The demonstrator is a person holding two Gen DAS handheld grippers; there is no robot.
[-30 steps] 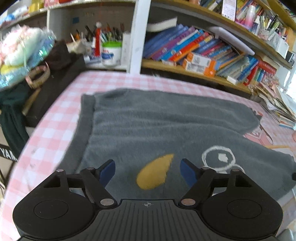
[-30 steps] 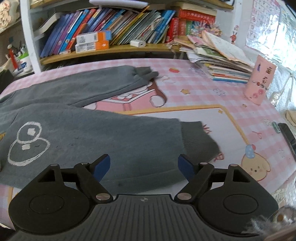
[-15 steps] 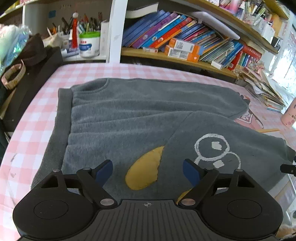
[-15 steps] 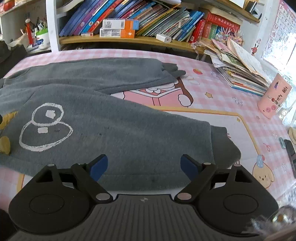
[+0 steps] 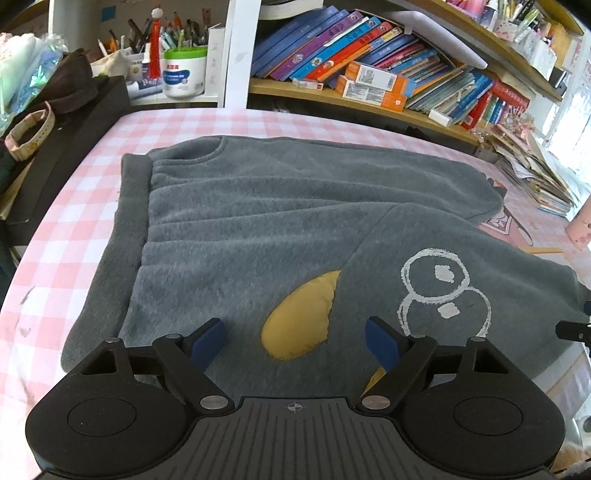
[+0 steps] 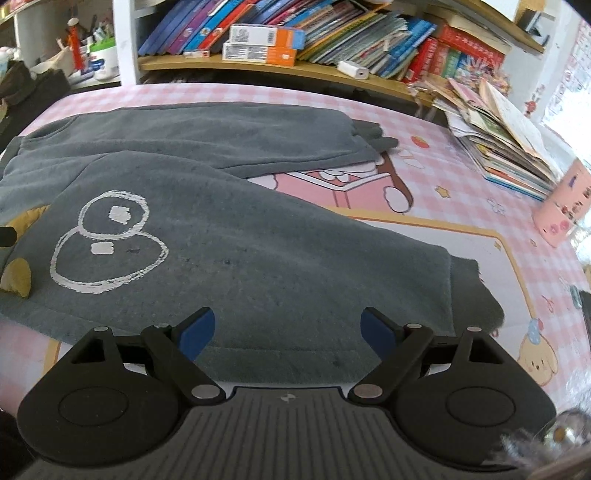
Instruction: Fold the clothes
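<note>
Hovering wide over the grey sweater (image 5: pixel 258 229), both grippers empty.

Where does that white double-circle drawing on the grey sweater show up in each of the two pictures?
Left wrist view: the white drawing sits right of centre, just above the gripper's right finger.
Right wrist view: the white drawing sits at the left, above the left finger.
Shared landmark: the orange and white boxes on the bookshelf.

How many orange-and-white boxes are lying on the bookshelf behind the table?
2. They are stacked in front of the leaning books: the upper box lies on the lower box. Others may be hidden among the books.
</note>
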